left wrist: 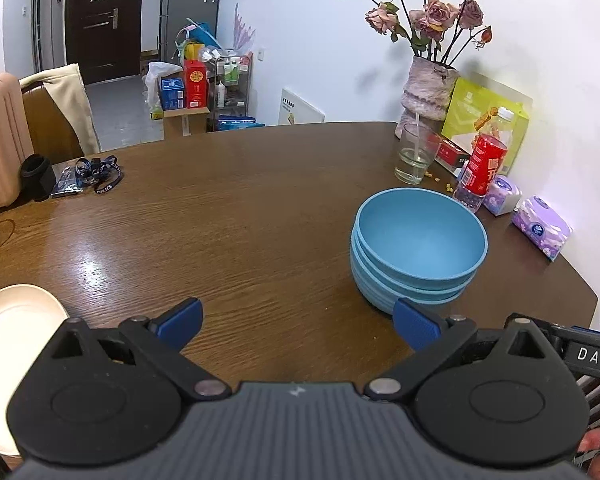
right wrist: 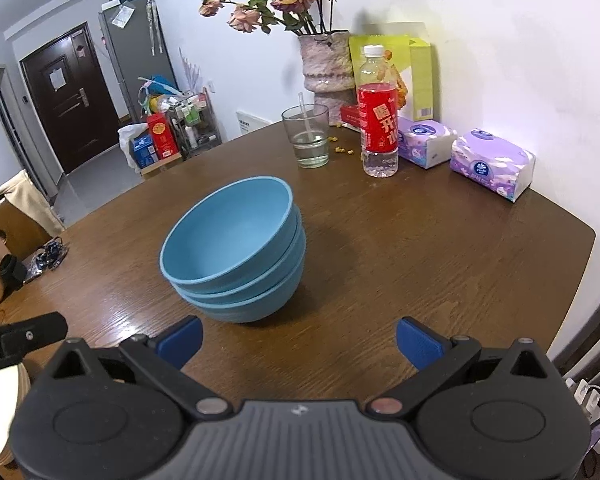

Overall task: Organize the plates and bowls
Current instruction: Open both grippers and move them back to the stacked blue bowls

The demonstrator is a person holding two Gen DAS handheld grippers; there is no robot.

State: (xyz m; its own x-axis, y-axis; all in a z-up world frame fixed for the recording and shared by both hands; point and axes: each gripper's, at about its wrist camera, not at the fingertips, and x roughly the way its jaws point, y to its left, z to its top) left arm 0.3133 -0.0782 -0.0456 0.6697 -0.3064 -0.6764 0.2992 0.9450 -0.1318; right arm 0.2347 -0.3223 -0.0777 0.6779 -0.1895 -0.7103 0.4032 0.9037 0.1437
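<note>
Bench [right wrist: 420,248]: brown wood-grain top, filling the middle of both views; it is carrying everything below.
Bowl stack [right wrist: 236,248]: three blue bowls nested upright, sitting at centre-left of the right wrist view and at right of centre in the left wrist view. Bowls look already gathered.
Plate [left wrist: 16,332]: cream, lying flat at the lower left edge of the left wrist view, well apart from the bowl stack; partly cut off by the frame, so whether it is one plate or several cannot be told.
Left tongs [left wrist: 296,322]: hovering low over bare bench, blue pads spread wide, gripping nothing; right pad is lying just in front of the stack's base.
Right tongs [right wrist: 298,340]: also spread wide and empty, pointing past the right side of the stack.
Step in hand: bowls appear done; plates appear pending.
Next move, judged: left tongs are needing to swing toward the lower left, take the plate by its rim, and lift it level.
</note>
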